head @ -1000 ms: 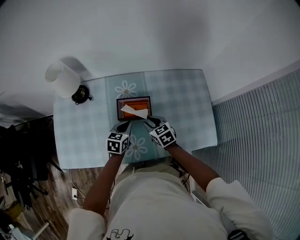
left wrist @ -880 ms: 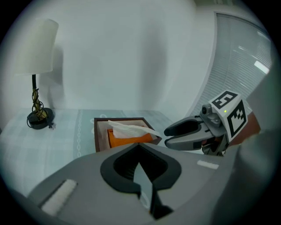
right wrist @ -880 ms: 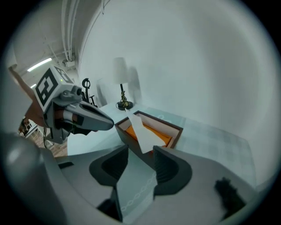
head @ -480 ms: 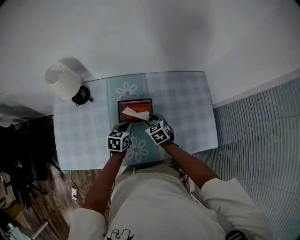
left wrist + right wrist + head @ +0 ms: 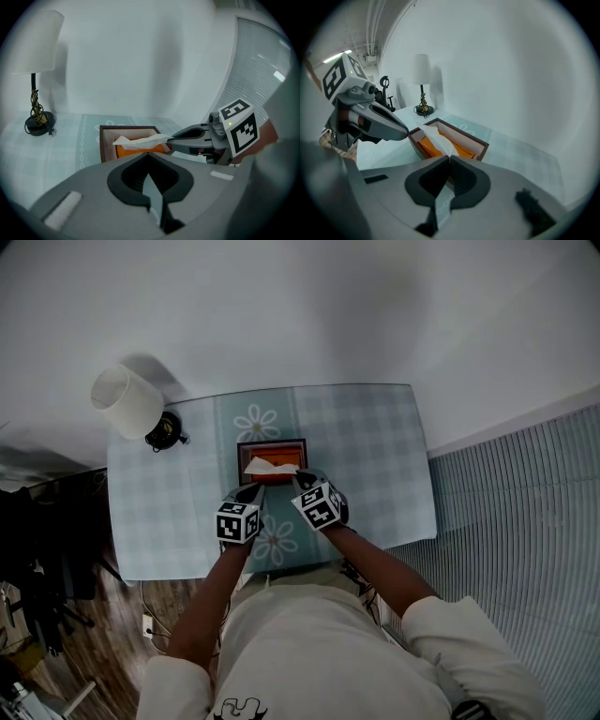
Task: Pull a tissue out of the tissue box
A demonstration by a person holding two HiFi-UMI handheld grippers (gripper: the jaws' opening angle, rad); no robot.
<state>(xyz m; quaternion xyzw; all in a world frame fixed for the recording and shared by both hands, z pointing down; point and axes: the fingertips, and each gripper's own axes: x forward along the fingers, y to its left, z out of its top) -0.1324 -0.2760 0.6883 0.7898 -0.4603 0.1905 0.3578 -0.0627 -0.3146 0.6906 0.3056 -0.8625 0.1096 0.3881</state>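
Note:
A dark brown tissue box with an orange inside sits mid-table, and a white tissue sticks out of its top. My right gripper is at the box's near right side, shut on the tissue's free end. In the left gripper view its jaws pinch the tip of the tissue. In the right gripper view the tissue runs down into my jaws. My left gripper is shut and holds nothing, with its tip at the box's near left corner.
A lamp with a white shade and a dark base stands at the table's far left. The checked, flowered tablecloth covers the table up to a white wall. Wooden floor lies to the left and a ribbed surface to the right.
My right gripper has moved in a little toward the box, rolled slightly, and closed on the tissue's end. The left gripper has stayed where it was.

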